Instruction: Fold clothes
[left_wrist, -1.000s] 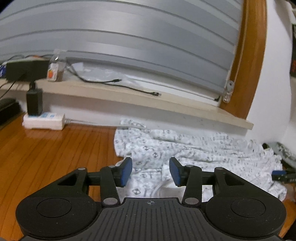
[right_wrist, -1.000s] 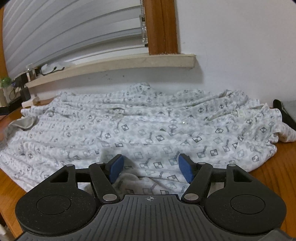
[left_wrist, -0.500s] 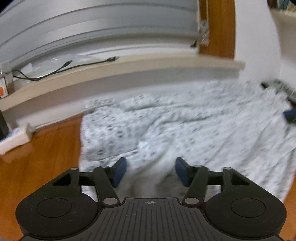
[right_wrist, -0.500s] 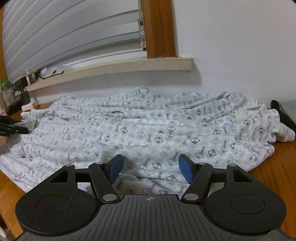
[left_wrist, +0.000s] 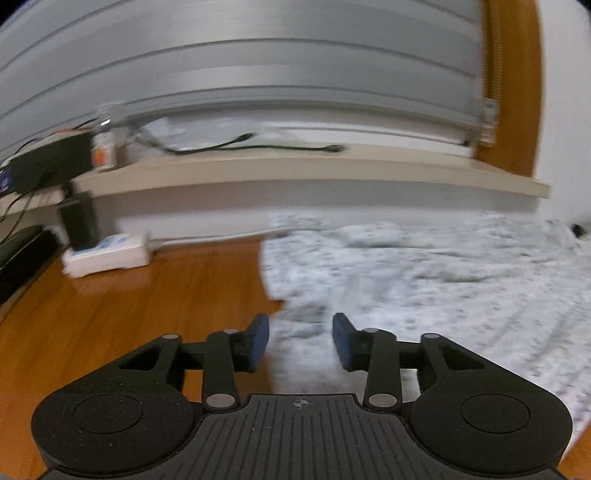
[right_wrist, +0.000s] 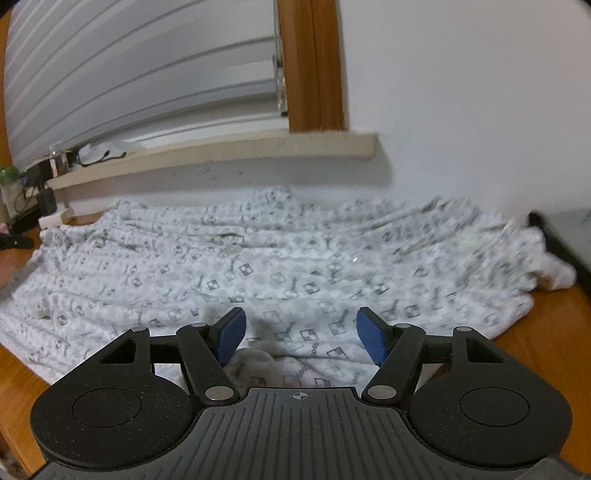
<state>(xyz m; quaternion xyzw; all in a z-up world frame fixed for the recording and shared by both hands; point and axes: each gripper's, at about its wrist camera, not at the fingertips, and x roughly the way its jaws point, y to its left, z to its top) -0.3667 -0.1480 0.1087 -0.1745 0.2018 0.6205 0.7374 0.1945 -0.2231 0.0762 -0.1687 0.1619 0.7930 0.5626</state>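
A white garment with a grey square print (right_wrist: 280, 258) lies spread and rumpled on the wooden table, reaching back to the wall. In the left wrist view the same garment (left_wrist: 424, 280) is blurred and fills the right half. My left gripper (left_wrist: 300, 341) is open over the garment's left edge, with cloth showing between its blue pads (left_wrist: 258, 338) but not pinched. My right gripper (right_wrist: 298, 334) stands open low over the garment's near hem, where a small fold of cloth bunches just under the fingers.
A white power strip (left_wrist: 107, 253) with a black adapter sits on the wooden table (left_wrist: 129, 317) at the left by the wall. A window sill (left_wrist: 295, 166) holds cables and a small bottle. A dark object (right_wrist: 565, 236) lies at the garment's right end.
The left gripper has swung back leftward, so the table and power strip are in view again, and its jaws stay open. The right gripper has hardly shifted.
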